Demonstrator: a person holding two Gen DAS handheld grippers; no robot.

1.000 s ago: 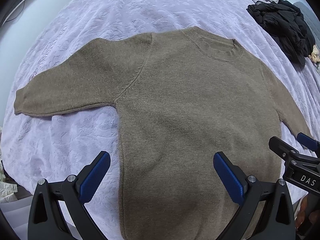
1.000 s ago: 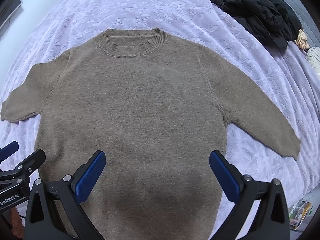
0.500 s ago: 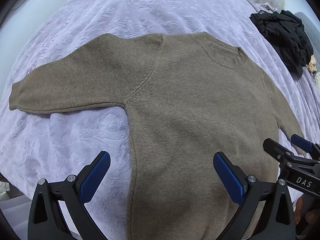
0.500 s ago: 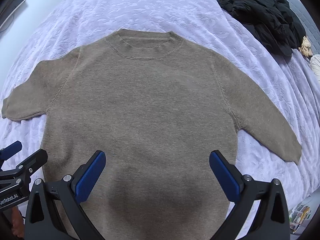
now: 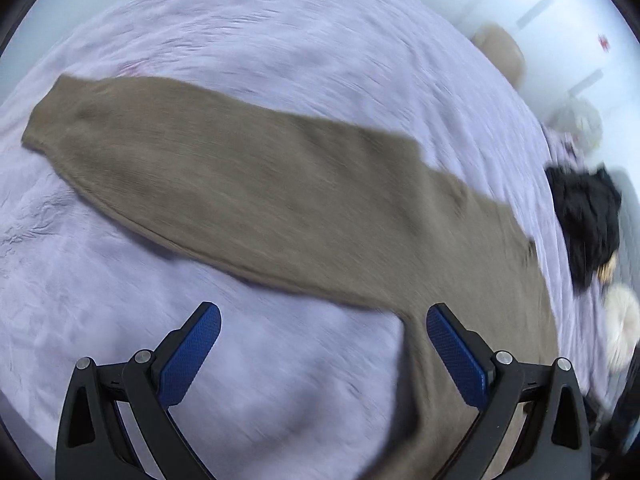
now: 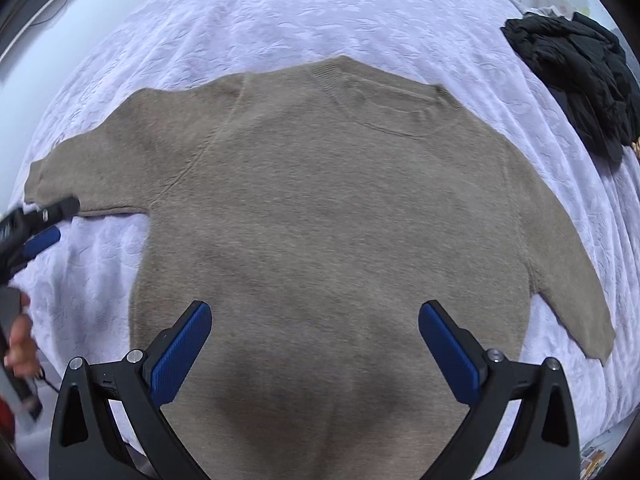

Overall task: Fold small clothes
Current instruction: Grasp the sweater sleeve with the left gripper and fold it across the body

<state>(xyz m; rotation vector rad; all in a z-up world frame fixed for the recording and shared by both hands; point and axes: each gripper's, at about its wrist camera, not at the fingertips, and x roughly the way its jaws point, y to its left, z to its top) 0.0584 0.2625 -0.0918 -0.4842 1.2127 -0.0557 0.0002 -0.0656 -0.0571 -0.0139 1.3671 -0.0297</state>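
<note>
A brown knit sweater [image 6: 328, 216] lies flat and spread out on a lilac bedspread [image 6: 304, 20], collar away from me. Its left sleeve [image 5: 224, 176] stretches across the blurred left wrist view. My left gripper [image 5: 324, 354] is open above the bedspread, just below that sleeve near the armpit, with nothing between its blue pads. It also shows at the left edge of the right wrist view as the left gripper [image 6: 42, 226], beside the sleeve's cuff. My right gripper [image 6: 316, 348] hangs open over the sweater's lower body, holding nothing.
A crumpled black garment [image 6: 576, 80] lies at the bed's far right, also seen as the black garment [image 5: 586, 216]. A person's hand [image 6: 20, 344] shows at the left edge. A white fluffy thing [image 5: 622, 332] sits by the right side. White walls surround the bed.
The left gripper has swung left toward the left sleeve, which now fills its blurred view. The right gripper's view has shifted a little leftward over the sweater's body. Both stay open.
</note>
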